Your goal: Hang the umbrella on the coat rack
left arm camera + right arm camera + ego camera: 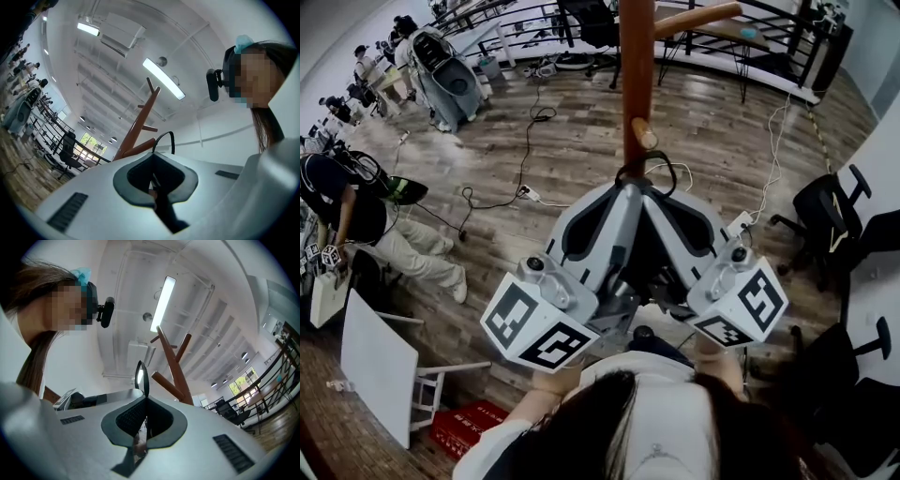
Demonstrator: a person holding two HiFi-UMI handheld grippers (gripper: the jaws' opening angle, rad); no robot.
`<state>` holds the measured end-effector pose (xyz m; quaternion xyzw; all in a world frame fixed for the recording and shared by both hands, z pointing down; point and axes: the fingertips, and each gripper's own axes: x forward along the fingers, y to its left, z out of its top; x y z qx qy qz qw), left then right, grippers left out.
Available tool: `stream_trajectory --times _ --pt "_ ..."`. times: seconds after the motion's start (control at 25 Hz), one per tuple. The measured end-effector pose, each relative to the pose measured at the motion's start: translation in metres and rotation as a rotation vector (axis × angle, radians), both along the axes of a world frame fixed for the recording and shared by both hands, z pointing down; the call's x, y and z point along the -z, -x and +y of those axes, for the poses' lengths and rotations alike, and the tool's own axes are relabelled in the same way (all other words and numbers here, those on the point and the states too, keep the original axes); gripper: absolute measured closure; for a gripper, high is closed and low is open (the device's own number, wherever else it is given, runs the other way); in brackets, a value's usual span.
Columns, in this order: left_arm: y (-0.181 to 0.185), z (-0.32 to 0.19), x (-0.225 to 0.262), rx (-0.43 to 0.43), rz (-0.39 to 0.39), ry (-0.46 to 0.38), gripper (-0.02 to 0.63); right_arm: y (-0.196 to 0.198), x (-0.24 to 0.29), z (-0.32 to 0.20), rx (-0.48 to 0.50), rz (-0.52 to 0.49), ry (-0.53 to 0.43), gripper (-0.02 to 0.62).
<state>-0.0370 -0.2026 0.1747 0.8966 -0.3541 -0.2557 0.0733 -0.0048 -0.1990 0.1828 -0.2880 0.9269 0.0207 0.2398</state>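
Pressed shut, the left gripper [153, 159] and right gripper [144, 401] both pinch one black strap loop [172, 140]. One dark umbrella [659, 251] seems to hang between the two grippers. The loop sits just below a short peg [644, 137] on the one wooden coat rack [636, 75]; a second, longer peg [698, 18] juts out higher. If the grippers let go before the loop clears the rounded tip, the umbrella would likely drop.

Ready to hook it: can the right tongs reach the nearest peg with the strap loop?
Probably yes. The right tongs, shut on the strap loop, sit just below the peg with nothing between. The left tongs pinch the same loop.
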Motion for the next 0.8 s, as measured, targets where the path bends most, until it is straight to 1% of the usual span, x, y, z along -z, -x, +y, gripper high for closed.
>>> stream_trajectory --times 0.2,0.6,0.8 --pt "0.002 0.000 -0.001 0.007 -0.005 -0.006 0.598 0.002 -0.002 0.000 0.010 -0.006 -0.007 0.561" --pt "-0.002 -0.014 -0.006 0.022 -0.005 0.009 0.598 -0.002 -0.006 -0.014 0.026 -0.007 0.008 0.561" --pt "-0.002 -0.029 0.000 0.032 -0.003 0.028 0.598 -0.002 0.000 -0.030 0.035 -0.007 0.026 0.561"
